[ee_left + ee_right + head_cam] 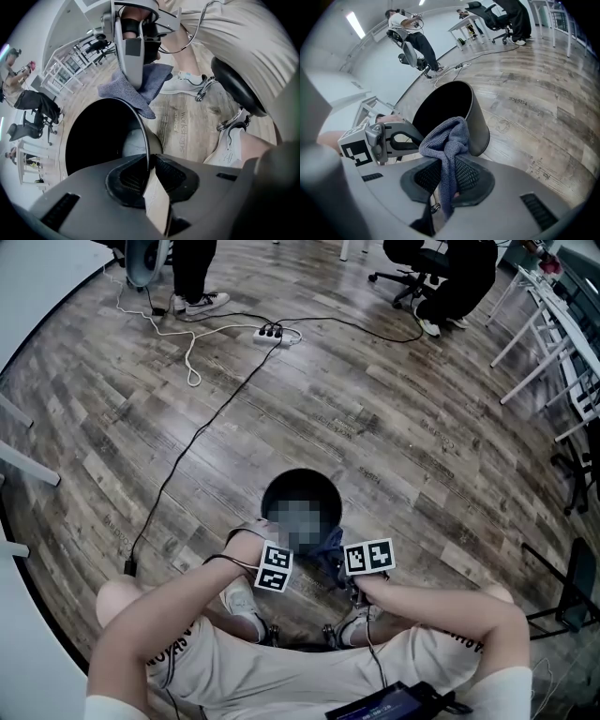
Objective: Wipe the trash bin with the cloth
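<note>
From above, the trash bin [323, 489] stands on the plank floor [403, 427] just in front of the person's knees, with both marker cubes crowded at its near rim. Only the left gripper view shows the left gripper [150, 171] clamped on the thin bin wall, and only the right gripper view shows the right gripper [450, 176] pinching the grey-blue cloth [447, 138], bunched close by the rim. Beyond the bin the floor lies open as far as a black cable [202, 427] and a power strip [272, 333], while white table legs [534, 362] stand well off to the right.
</note>
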The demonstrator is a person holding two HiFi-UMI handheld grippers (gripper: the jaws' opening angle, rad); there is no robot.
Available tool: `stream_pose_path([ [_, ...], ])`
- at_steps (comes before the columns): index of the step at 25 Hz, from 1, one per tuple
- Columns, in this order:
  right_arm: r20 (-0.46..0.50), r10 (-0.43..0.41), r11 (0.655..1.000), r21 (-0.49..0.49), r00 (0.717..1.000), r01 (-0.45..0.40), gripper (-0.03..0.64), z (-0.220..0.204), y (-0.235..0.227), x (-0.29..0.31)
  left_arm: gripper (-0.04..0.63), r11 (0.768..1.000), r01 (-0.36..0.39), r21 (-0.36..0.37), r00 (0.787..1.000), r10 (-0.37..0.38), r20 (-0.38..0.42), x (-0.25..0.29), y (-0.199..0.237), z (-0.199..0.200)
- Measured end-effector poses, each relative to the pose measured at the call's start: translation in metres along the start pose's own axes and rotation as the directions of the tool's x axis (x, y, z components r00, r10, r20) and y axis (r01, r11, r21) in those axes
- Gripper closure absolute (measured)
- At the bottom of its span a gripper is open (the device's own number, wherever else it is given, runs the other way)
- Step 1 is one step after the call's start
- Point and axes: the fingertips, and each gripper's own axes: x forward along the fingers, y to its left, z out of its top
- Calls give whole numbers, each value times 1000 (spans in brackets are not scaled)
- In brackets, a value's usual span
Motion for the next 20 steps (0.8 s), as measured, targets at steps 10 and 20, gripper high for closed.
stream_pose_path([
  [10,25,-25,997,-69,999,27,557,17,-22,17,549,1000,24,0,999,-24,33,0,-3,7],
  [20,26,-98,981,-163,995,101,557,13,-64,70,555,998,50,-37,997,-48,54,-1,-2,9],
])
